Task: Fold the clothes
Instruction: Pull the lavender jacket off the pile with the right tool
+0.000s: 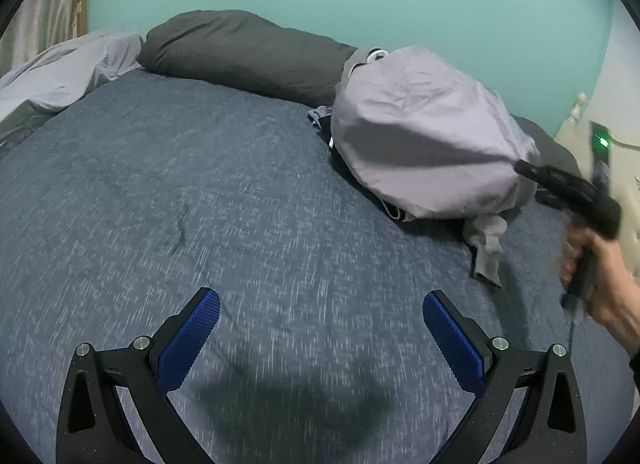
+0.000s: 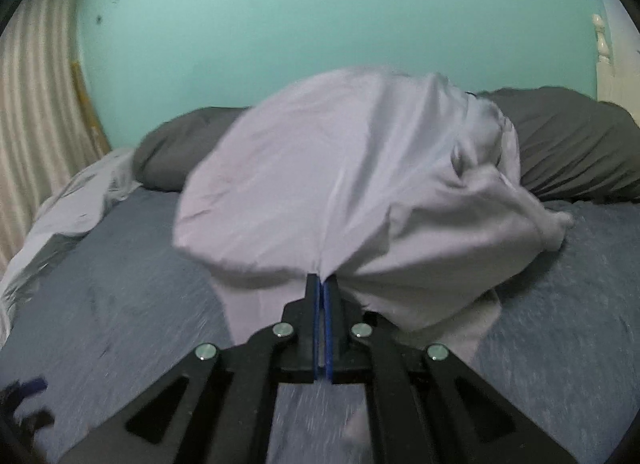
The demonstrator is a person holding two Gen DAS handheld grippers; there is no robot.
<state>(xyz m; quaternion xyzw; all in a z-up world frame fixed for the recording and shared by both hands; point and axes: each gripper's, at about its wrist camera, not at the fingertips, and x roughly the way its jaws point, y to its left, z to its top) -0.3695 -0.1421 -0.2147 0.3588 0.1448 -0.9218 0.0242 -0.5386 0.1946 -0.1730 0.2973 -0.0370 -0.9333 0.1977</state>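
A light grey garment (image 1: 424, 135) billows over the right side of the bed, stretched toward my right gripper (image 1: 524, 167), which a hand (image 1: 600, 288) holds at the right edge of the left wrist view. In the right wrist view my right gripper (image 2: 323, 284) is shut on the hem of the same garment (image 2: 340, 175), and the cloth rises in a dome ahead of the fingers. My left gripper (image 1: 320, 304) hovers open over bare bedding, well left of the garment, with nothing between its blue pads (image 1: 192, 340).
The bed has a blue-grey cover (image 1: 200, 203). A dark grey pillow (image 1: 248, 51) lies along the teal wall. A pale crumpled sheet (image 1: 60, 71) sits at the far left. Dark clothes (image 1: 340, 159) peek from under the garment. A white bedpost (image 1: 576, 111) stands at right.
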